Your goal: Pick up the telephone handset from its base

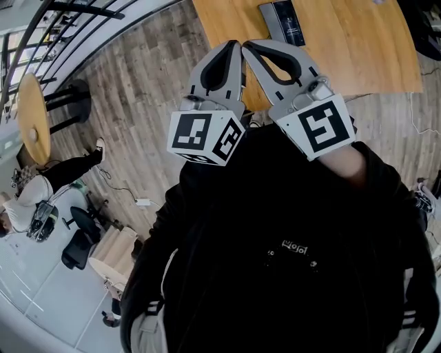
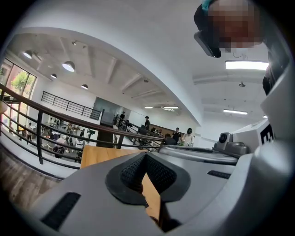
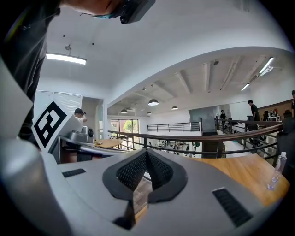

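Note:
A dark, flat, oblong device (image 1: 281,21), possibly the telephone, lies on the wooden table (image 1: 358,48) at the top of the head view; I cannot make out a handset. My left gripper (image 1: 236,44) and right gripper (image 1: 247,45) are held side by side in front of the person's chest, tips nearly touching and pointing toward the table's near edge, short of the device. Both are shut with nothing between the pads. In the left gripper view the left gripper (image 2: 145,155) points over the tabletop (image 2: 99,154), and so does the right gripper (image 3: 146,152) in its own view. Neither gripper view shows the device.
A dark railing (image 1: 41,41) curves along the left, with a small round wooden table (image 1: 32,117) beside it. A clear water bottle (image 3: 276,171) stands at the table's right. People stand far off beyond the railing (image 2: 147,123). Wood plank floor (image 1: 138,103) lies between me and the table.

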Tool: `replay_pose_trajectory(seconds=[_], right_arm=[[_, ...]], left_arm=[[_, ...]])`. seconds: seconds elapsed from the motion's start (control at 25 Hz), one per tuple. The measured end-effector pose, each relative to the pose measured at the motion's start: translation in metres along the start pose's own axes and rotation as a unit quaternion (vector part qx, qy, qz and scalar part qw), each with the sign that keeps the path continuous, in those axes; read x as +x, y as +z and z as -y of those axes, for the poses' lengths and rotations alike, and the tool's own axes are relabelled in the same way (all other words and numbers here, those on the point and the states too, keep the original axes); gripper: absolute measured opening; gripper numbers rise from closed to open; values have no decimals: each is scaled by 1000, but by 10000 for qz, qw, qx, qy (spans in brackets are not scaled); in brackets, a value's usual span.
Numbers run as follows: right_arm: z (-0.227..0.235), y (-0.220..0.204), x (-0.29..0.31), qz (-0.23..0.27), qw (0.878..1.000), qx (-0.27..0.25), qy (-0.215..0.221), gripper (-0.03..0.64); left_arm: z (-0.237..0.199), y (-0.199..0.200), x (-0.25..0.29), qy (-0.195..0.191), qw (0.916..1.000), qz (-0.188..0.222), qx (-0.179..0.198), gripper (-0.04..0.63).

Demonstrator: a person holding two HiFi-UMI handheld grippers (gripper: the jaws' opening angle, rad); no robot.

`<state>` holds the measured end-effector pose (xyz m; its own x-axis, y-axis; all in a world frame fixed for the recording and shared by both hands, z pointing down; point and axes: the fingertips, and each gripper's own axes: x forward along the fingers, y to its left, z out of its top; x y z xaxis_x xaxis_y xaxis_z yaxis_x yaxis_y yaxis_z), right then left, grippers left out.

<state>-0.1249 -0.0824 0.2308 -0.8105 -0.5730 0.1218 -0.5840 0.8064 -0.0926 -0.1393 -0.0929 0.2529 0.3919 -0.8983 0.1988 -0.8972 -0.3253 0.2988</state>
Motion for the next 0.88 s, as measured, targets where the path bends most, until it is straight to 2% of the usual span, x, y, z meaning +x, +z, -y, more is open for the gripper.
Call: replay_pose_trajectory(seconds=[0.4,0.76,0.88], right_arm=[[52,6,27,79,9991,214,347,18],[89,5,43,89,9965,524,643,18],[105,-1,43,32,9945,796,682,18]], left_arm=[[-13,13,54,410,9991,-94,-5,-3],[-21,14,91,771,9964,-353,40,-3],[-21,10,108,888,9952,-391,-141,-3]])
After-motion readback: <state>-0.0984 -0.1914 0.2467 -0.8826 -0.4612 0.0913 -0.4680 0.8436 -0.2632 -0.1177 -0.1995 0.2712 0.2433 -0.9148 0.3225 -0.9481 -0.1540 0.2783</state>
